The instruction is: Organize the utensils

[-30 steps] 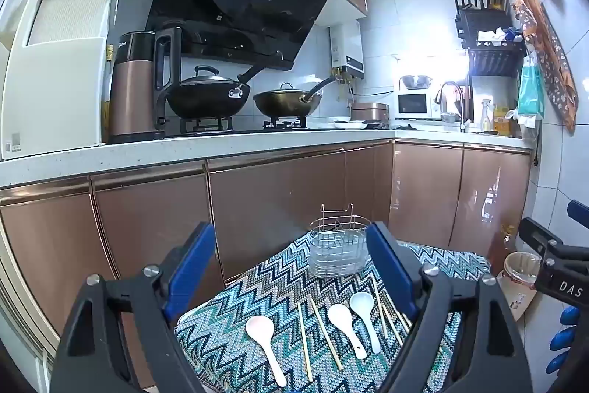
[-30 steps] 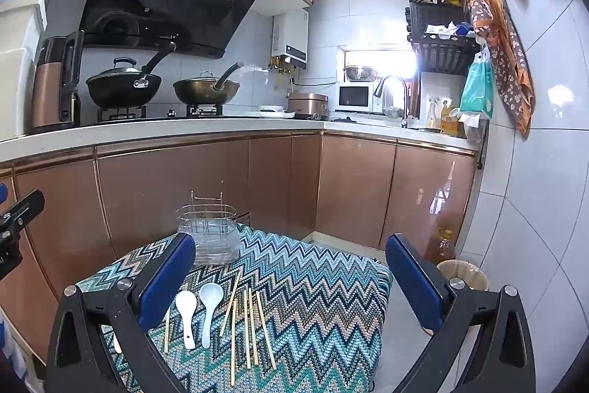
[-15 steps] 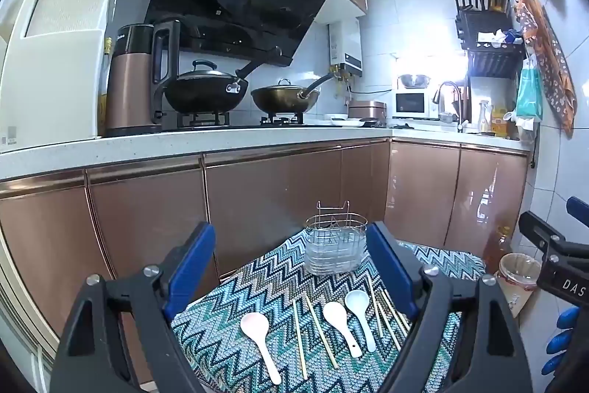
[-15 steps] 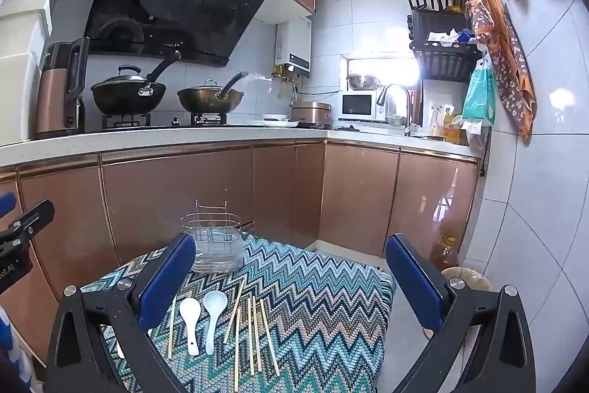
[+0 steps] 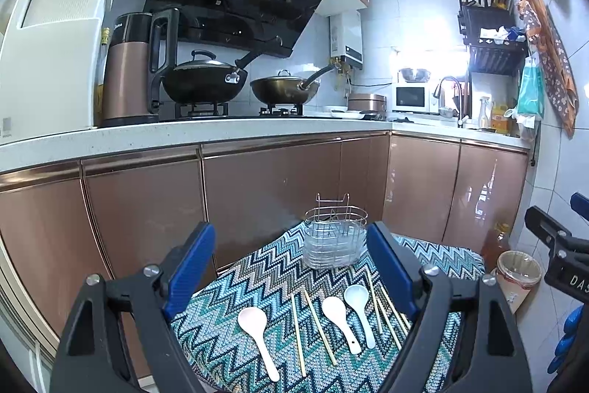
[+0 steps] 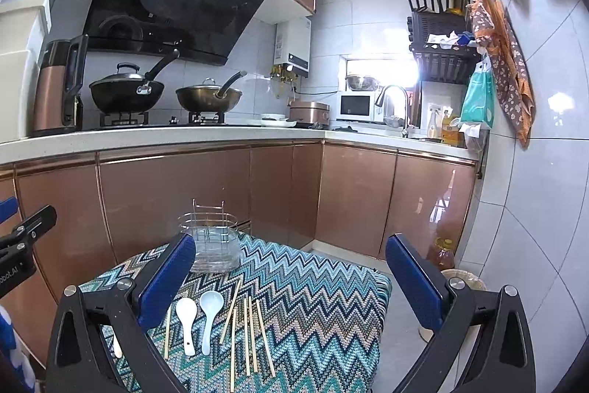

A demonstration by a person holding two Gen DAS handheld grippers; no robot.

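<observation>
Both claws, left claw [image 5: 291,267] and right claw [image 6: 291,277], gape empty; a spoon [image 6: 117,348] sits half-hidden.

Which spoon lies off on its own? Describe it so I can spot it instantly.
Find the zigzag tablecloth below the wire utensil caddy. Three white spoons lie there among chopsticks; the lone spoon lies leftmost, with two chopsticks between it and the other two.

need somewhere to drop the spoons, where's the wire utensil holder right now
The wire utensil holder stands upright at the far edge of the zigzag cloth, before the copper cabinets. In both wrist views it sits beyond the spoons and chopsticks.
</observation>
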